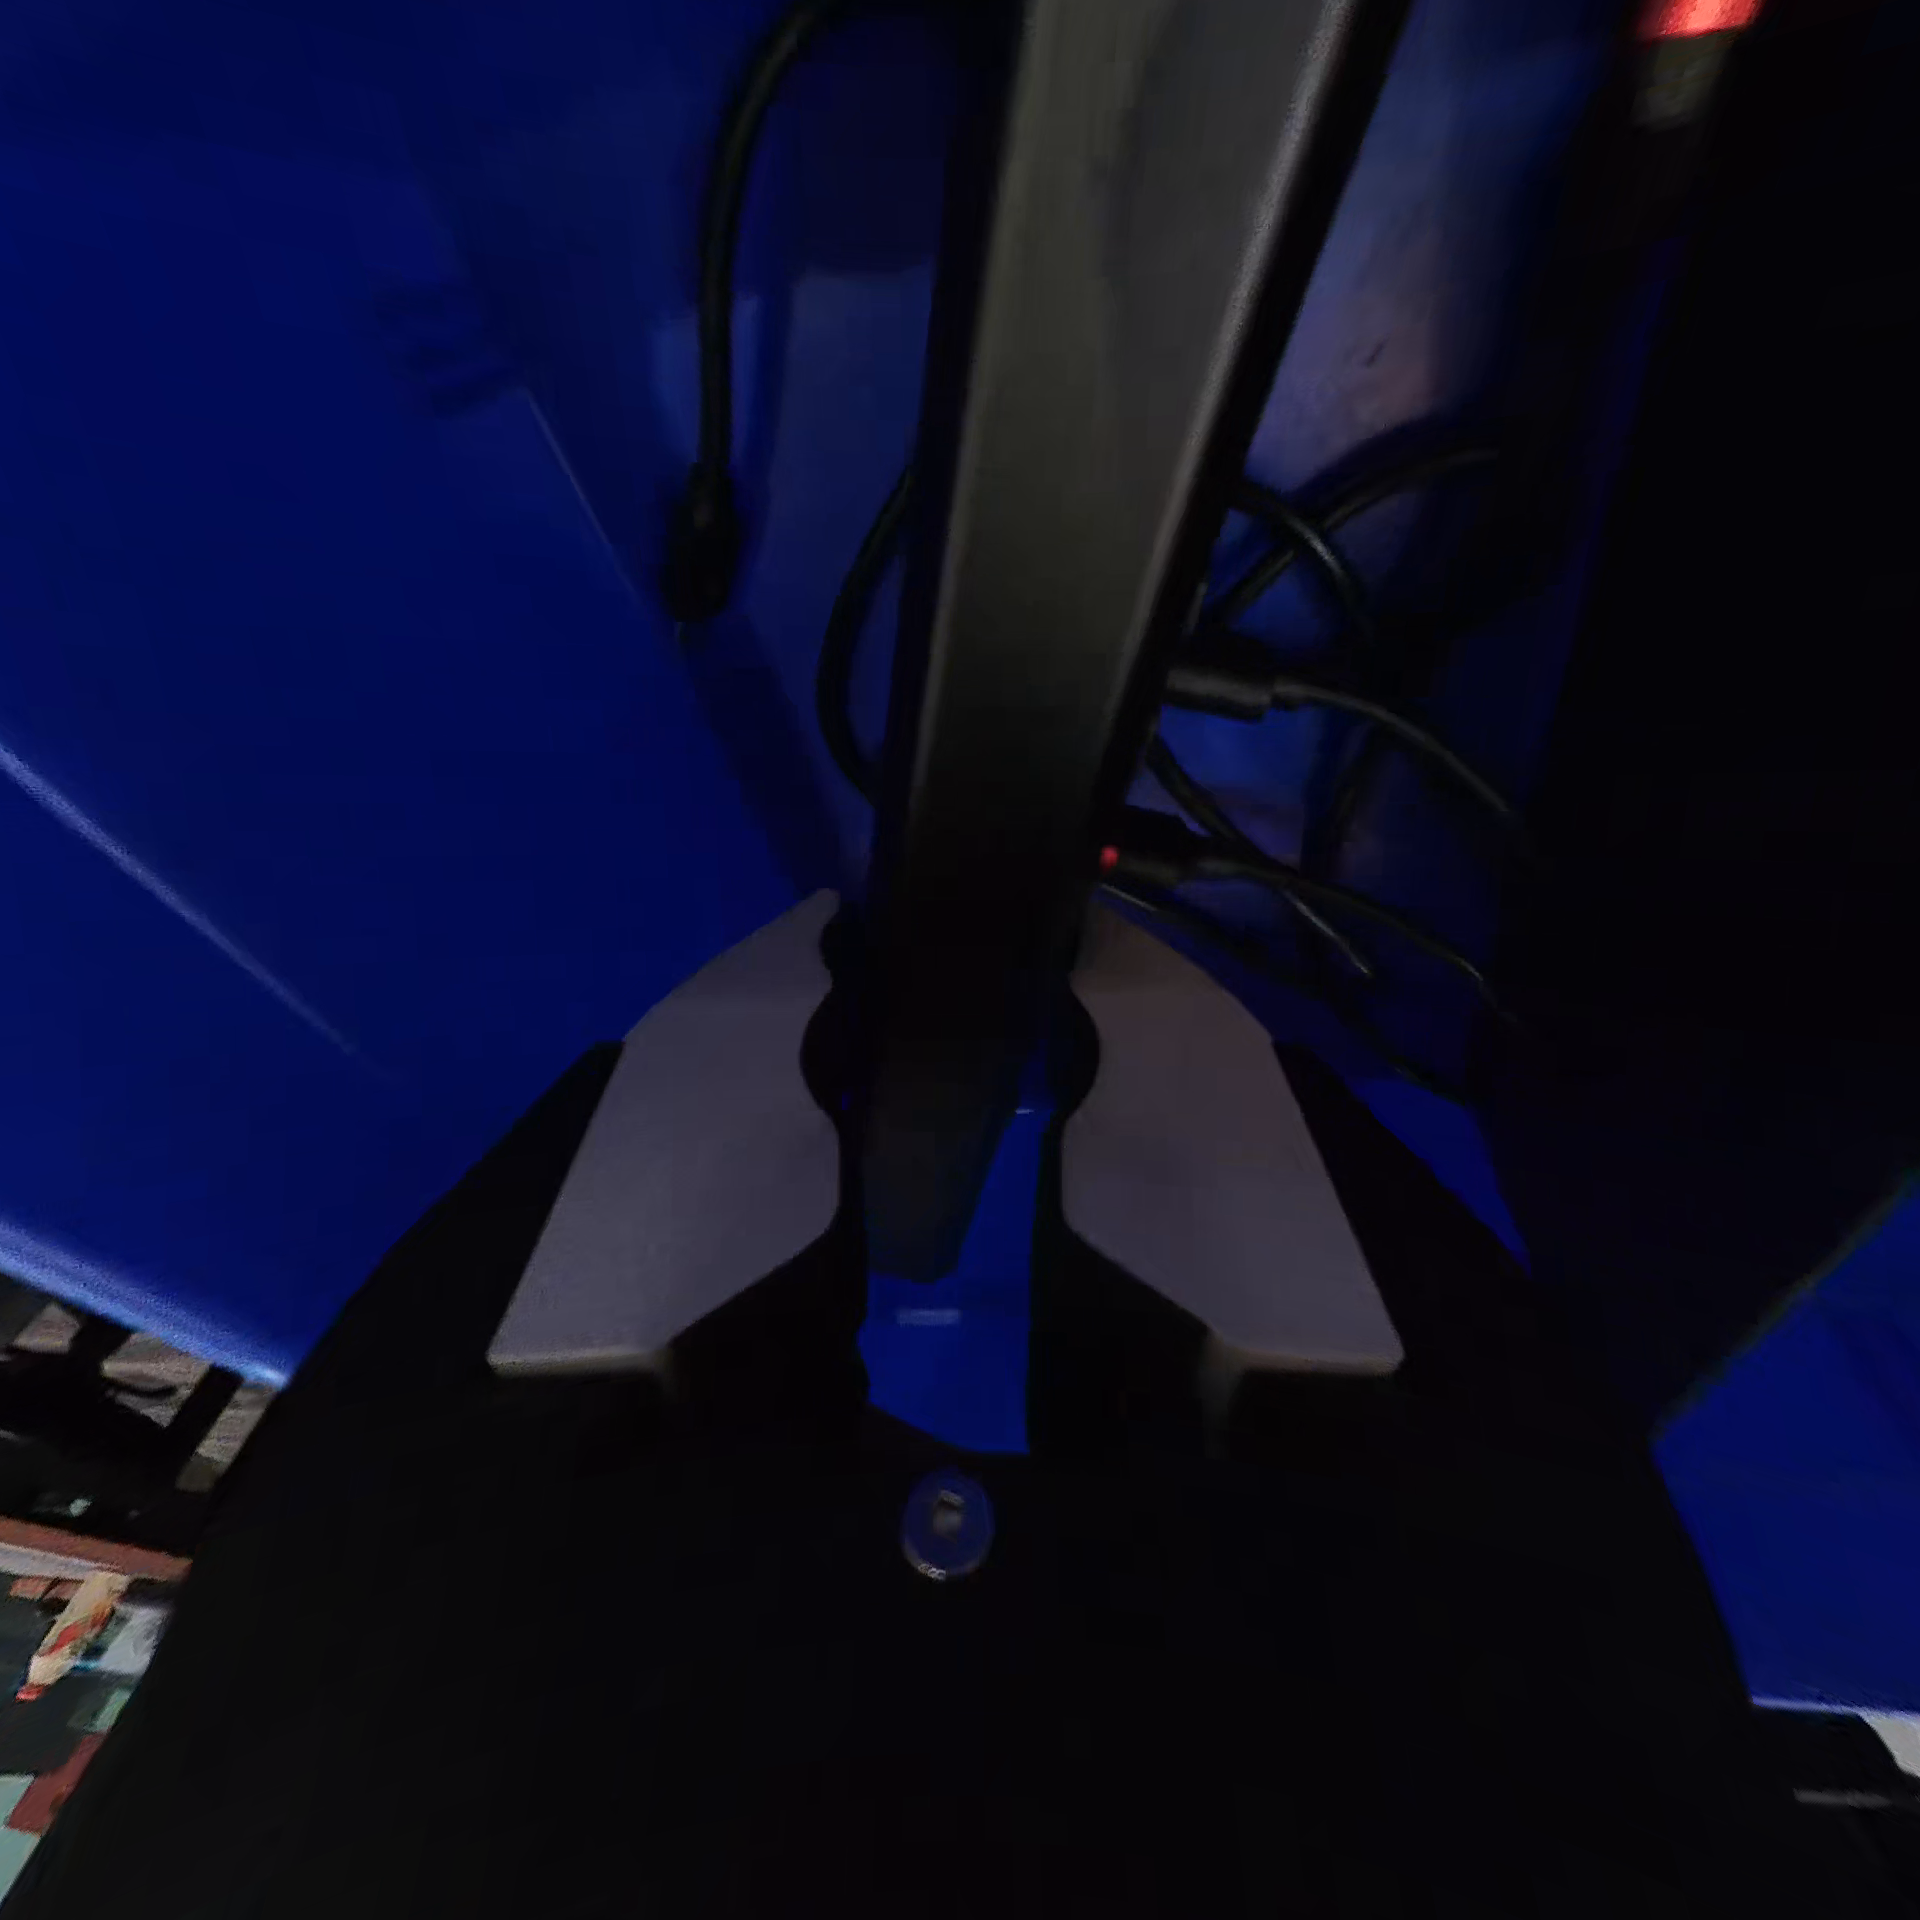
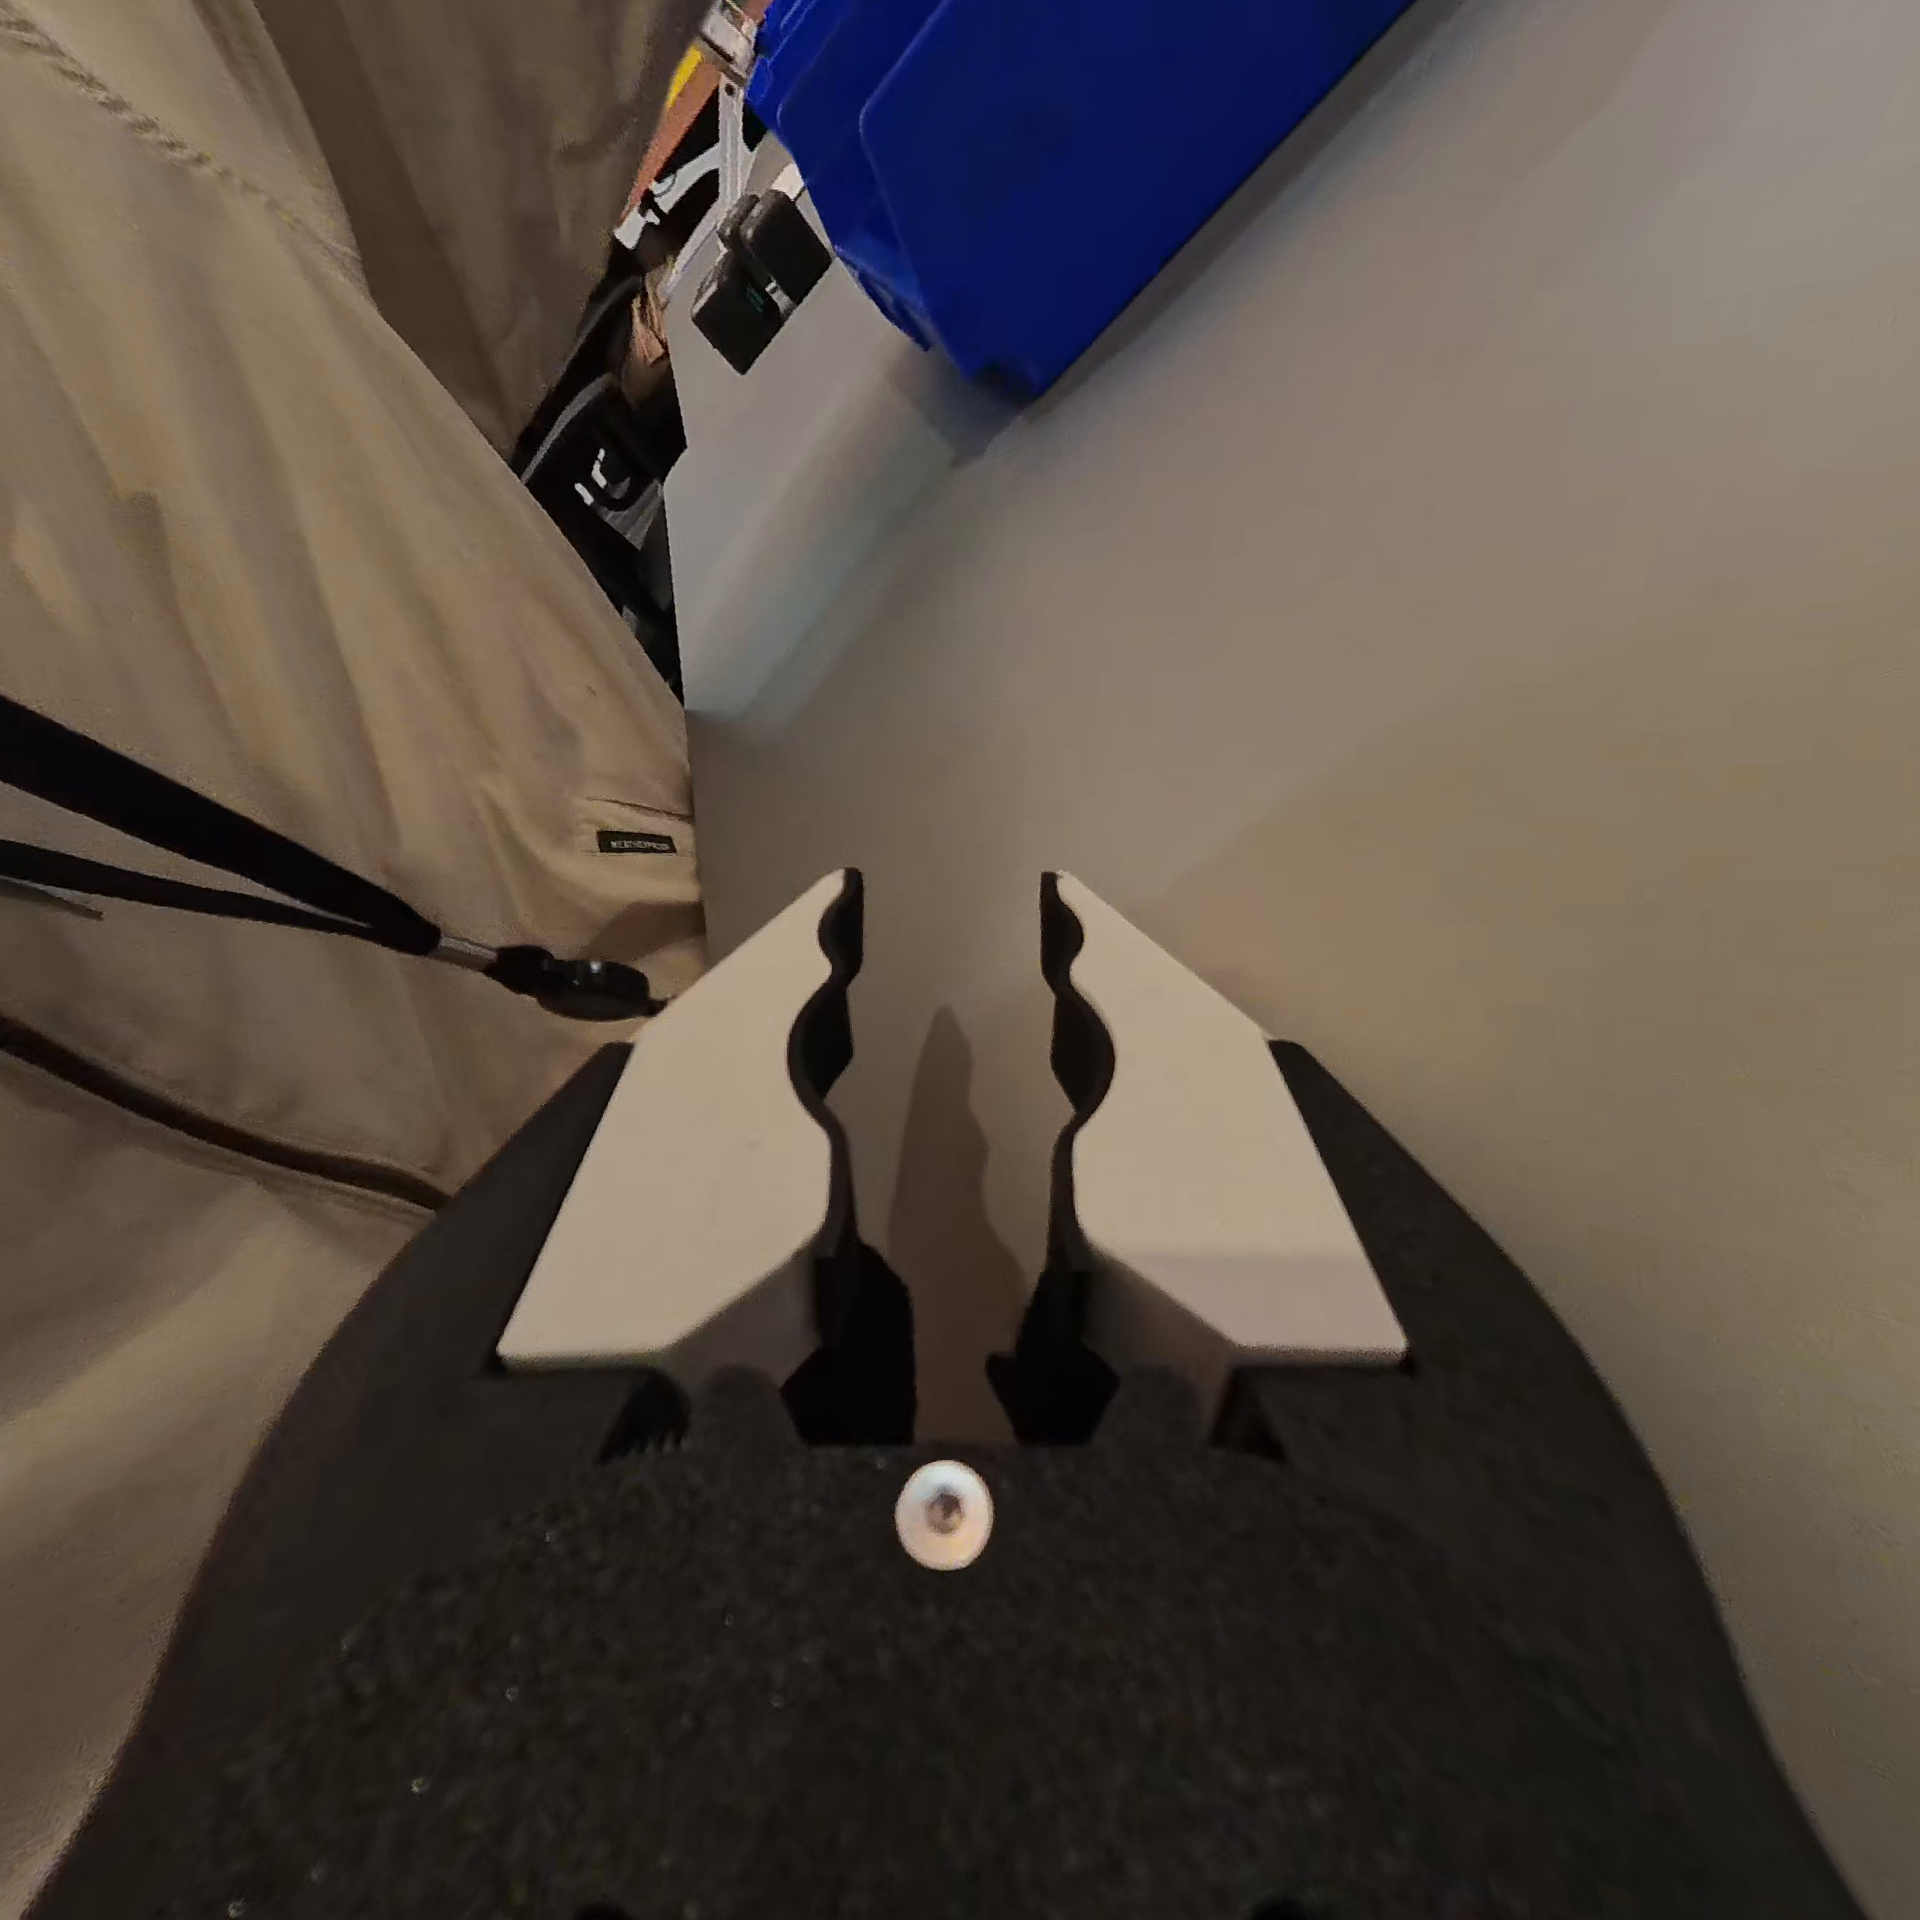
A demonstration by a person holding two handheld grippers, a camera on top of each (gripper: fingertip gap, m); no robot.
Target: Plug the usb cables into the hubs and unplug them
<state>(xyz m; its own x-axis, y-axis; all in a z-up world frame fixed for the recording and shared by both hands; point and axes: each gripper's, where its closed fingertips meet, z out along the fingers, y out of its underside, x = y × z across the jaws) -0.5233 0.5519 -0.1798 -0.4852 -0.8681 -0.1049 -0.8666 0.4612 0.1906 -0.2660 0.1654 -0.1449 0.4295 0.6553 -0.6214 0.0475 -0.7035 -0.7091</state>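
Left gripper: the left gripper (image 1: 951,997) is pinching the near end of a long grey hub (image 1: 1101,436), which runs from the fingertips up toward 12 o'clock and out of the picture.
Cables: thin black usb cables (image 1: 1340,717) crowd the hub's side at 2 to 3 o'clock, some seemingly plugged in; another black lead (image 1: 717,416) hangs at 11 o'clock. All sit inside a blue bin (image 1: 312,623).
Right gripper: the right gripper (image 2: 951,925) has its tongs spread with nothing between them, over a bare pale table (image 2: 1455,727).
Right pose: it points along the table, away from the cables, with a blue bin (image 2: 1039,187) at 12 to 1 o'clock and a person's beige clothing (image 2: 260,520) at 9 o'clock.
Risk: the hub is held only by its end, so a plug pushed or pulled off-axis could probably twist it in the grip.
Risk: the tangle may snag, dragging neighbouring plugs loose.
Visibility: the left view is dark and blurred, so ports cannot be made out.
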